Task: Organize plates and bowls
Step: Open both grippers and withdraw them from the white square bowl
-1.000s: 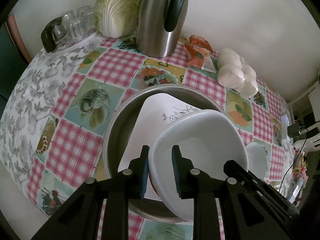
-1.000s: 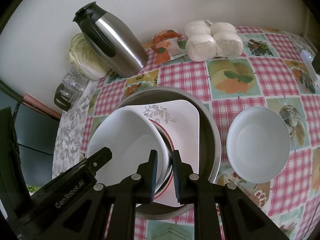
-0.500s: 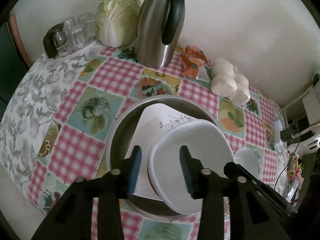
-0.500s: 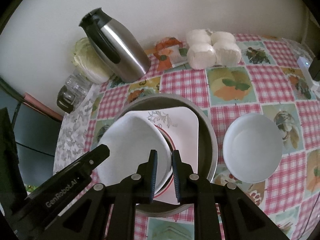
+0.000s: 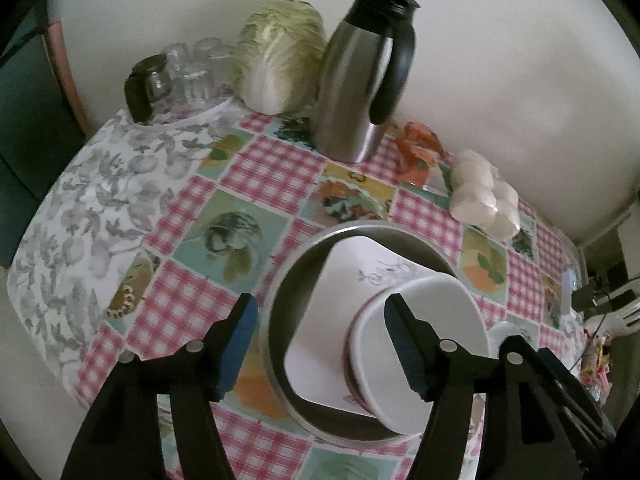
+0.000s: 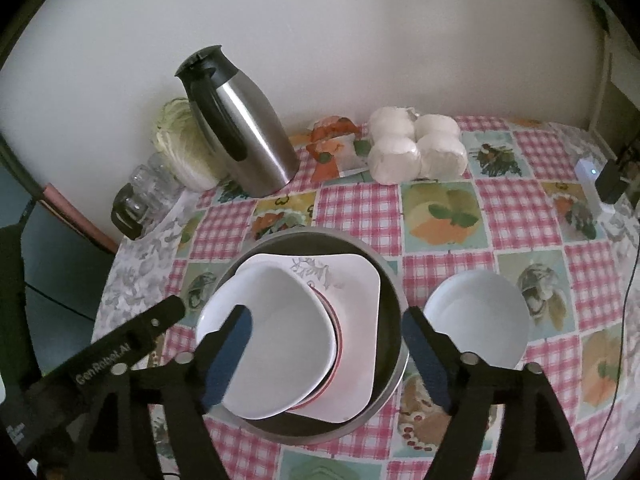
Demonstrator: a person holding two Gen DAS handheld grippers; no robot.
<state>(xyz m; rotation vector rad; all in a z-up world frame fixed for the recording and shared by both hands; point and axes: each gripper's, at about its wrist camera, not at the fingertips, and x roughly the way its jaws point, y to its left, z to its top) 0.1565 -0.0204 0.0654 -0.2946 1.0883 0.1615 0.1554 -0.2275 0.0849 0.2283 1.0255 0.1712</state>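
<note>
1. Nearest the cameras, the left gripper [image 5: 316,340] and the right gripper [image 6: 326,354] both stood released above the stack; their jaws had just been opening, and the blue pads [image 6: 230,356] pressed on nothing, though the bowl lay between and below them.
2. Just beyond the jaws, the large white squarish ceramic bowl [image 6: 272,332] rested tilted on a red-rimmed dish [image 6: 335,346], itself on a white square plate with a grey floral print [image 6: 352,300], all inside a round steel basin [image 6: 394,312].
3. Step in hand, as judged: letting go and drawing clear. It would be done well by lifting both grippers straight away, pads free of the rim, so that the tilted bowl was not dragged or tipped.
4. The right view alone showed a second round white bowl [image 6: 478,318] in full on the checked oilcloth [image 6: 516,216], just beside the basin and likely next; in the left view only its edge appeared.
5. Farthest stood a steel vacuum jug with a black handle [image 5: 356,92], a pale cabbage [image 5: 280,64] and wrapped white rolls [image 6: 416,148]; the left view showed the clear glasses [image 5: 188,76] better.
</note>
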